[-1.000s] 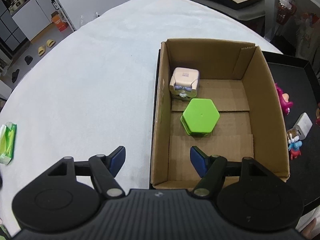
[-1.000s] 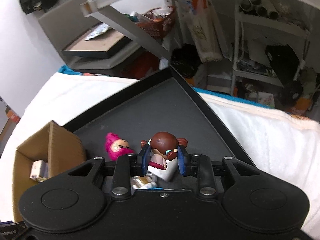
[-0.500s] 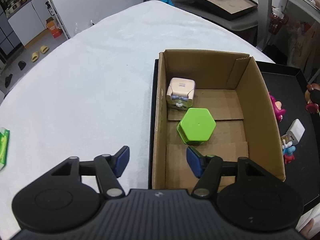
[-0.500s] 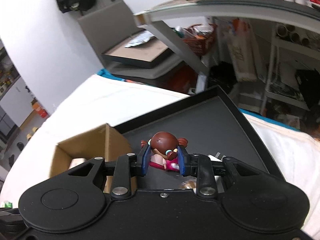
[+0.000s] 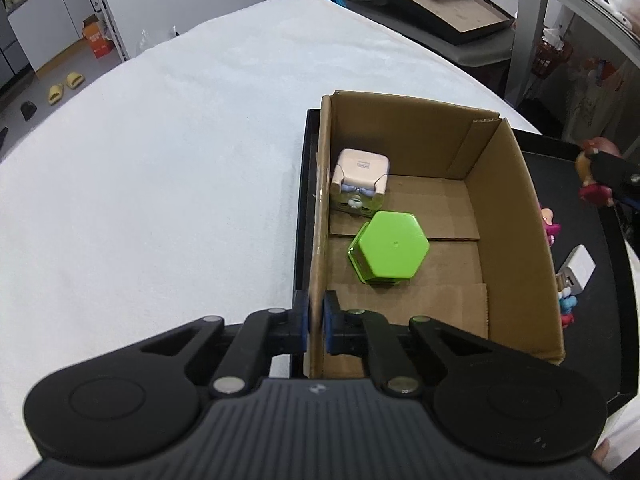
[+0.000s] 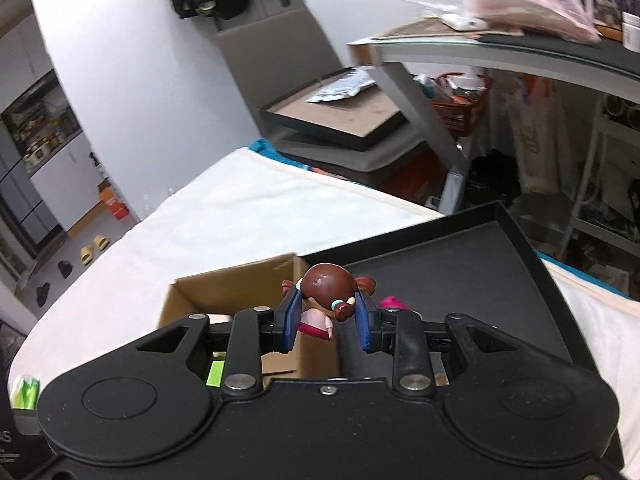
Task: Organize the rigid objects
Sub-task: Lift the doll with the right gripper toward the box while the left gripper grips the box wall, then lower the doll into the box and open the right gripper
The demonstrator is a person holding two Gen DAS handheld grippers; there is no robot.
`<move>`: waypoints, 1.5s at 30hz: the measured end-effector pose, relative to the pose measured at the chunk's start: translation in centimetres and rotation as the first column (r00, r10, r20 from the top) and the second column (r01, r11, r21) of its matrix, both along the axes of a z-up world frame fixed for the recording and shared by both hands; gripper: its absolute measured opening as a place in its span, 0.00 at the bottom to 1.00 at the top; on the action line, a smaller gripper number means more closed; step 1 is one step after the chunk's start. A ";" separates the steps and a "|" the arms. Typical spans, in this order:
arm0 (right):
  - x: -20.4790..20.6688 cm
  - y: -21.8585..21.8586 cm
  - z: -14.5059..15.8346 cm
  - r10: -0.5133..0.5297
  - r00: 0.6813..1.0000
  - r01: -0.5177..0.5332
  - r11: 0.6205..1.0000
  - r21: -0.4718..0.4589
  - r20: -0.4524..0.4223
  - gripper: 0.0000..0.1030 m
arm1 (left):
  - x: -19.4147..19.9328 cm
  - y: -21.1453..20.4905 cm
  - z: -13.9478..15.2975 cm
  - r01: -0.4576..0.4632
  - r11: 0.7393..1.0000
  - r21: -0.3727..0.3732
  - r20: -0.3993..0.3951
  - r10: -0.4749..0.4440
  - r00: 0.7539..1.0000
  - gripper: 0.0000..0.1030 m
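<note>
Doll [image 6: 327, 295] pinched by head in right gripper [image 6: 325, 321], may pivot, slip. Left gripper [image 5: 316, 322] clamps box [image 5: 516, 216] wall; could tip.

A pair of yellow slippers [image 5: 64, 86] is lying on the floor beside the white-covered table [image 5: 160, 160]. An orange box [image 5: 95, 36] is sitting by the cabinets; a red basket [image 6: 460, 100] is sitting under the shelf.

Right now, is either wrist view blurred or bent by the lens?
Left wrist view: sharp, though the fisheye bows the cardboard box walls. Right wrist view: slightly soft, the doll in the right gripper readable, the shelf above blurred.
</note>
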State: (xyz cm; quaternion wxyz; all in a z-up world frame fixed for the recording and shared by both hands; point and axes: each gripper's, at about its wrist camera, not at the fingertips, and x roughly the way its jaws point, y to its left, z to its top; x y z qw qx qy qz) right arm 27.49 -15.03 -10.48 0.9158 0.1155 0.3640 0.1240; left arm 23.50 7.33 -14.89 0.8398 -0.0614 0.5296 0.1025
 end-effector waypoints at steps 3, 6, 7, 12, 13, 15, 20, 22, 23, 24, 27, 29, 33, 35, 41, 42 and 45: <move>-0.1 1.2 0.1 0.033 0.999 -0.033 0.999 -0.009 0.014 0.28 | -0.1 0.2 0.0 0.002 1.000 -0.013 0.002 -0.002 1.000 0.07; -0.2 2.3 0.0 0.063 0.998 -0.063 0.998 -0.019 0.012 0.28 | -0.2 0.6 0.0 0.009 0.999 -0.031 0.008 -0.009 1.000 0.07; -0.2 2.6 0.0 0.071 0.997 -0.070 0.997 -0.024 0.014 0.28 | -0.3 0.7 0.0 0.011 0.999 -0.037 0.011 -0.011 1.000 0.07; -0.3 4.7 -0.3 0.119 0.993 -0.118 0.992 -0.051 0.016 0.28 | -0.4 0.9 0.0 0.018 0.998 -0.061 0.012 -0.018 1.000 0.07; -0.4 5.2 -0.4 0.131 0.991 -0.130 0.990 -0.056 0.016 0.28 | -0.4 0.9 0.0 0.020 0.998 -0.063 0.013 -0.019 1.000 0.07; -0.3 6.0 -0.6 0.156 0.988 -0.155 0.986 -0.067 0.014 0.28 | -0.4 1.0 -0.1 0.026 0.997 -0.070 0.015 -0.025 1.000 0.07; -0.2 7.8 -1.5 0.188 0.982 -0.188 0.979 -0.084 -0.010 0.28 | -0.4 1.4 -0.1 0.037 0.995 -0.089 0.015 -0.035 0.999 0.07; 0.0 8.3 -1.8 0.191 0.982 -0.191 0.977 -0.092 -0.016 0.28 | -0.3 1.5 -0.2 0.036 0.995 -0.095 0.014 -0.035 0.999 0.07; 0.2 8.5 -1.9 0.192 0.981 -0.193 0.977 -0.095 -0.019 0.28 | -0.3 1.6 -0.2 0.035 0.994 -0.099 0.013 -0.033 0.999 0.07; 0.2 8.7 -2.0 0.194 0.981 -0.195 0.976 -0.095 -0.020 0.28 | -0.2 1.6 -0.2 0.032 0.994 -0.103 0.011 -0.031 0.999 0.07; 0.4 9.3 -2.4 0.200 0.979 -0.202 0.975 -0.096 -0.027 0.28 | -0.1 1.8 -0.2 0.032 0.993 -0.116 0.008 -0.031 0.999 0.07; 0.6 9.6 -2.7 0.207 0.978 -0.209 0.973 -0.093 -0.035 0.28 | -0.1 1.9 -0.2 0.032 0.992 -0.123 0.008 -0.031 0.999 0.07; 0.6 10.3 -3.1 0.229 0.973 -0.232 0.968 -0.094 -0.042 0.28 | -0.1 2.0 -0.3 0.026 0.991 -0.131 0.007 -0.026 1.000 0.07; 0.6 10.7 -3.2 0.242 0.969 -0.246 0.964 -0.099 -0.054 0.29 | -0.1 2.0 -0.3 0.023 0.991 -0.133 0.005 -0.023 1.000 0.07; 0.3 10.6 -2.3 0.229 0.973 -0.228 0.962 -0.150 -0.008 0.36 | 0.0 1.7 -0.3 0.018 0.993 -0.120 -0.006 -0.019 1.000 0.08; 0.3 10.4 -2.2 0.222 0.975 -0.221 0.965 -0.140 -0.008 0.38 | 0.0 1.7 -0.3 0.017 0.993 -0.118 -0.008 -0.018 1.000 0.08; 0.2 9.8 -2.2 0.201 0.980 -0.200 0.970 -0.141 -0.006 0.42 | -0.1 1.7 -0.3 0.008 0.994 -0.113 -0.012 -0.009 1.000 0.09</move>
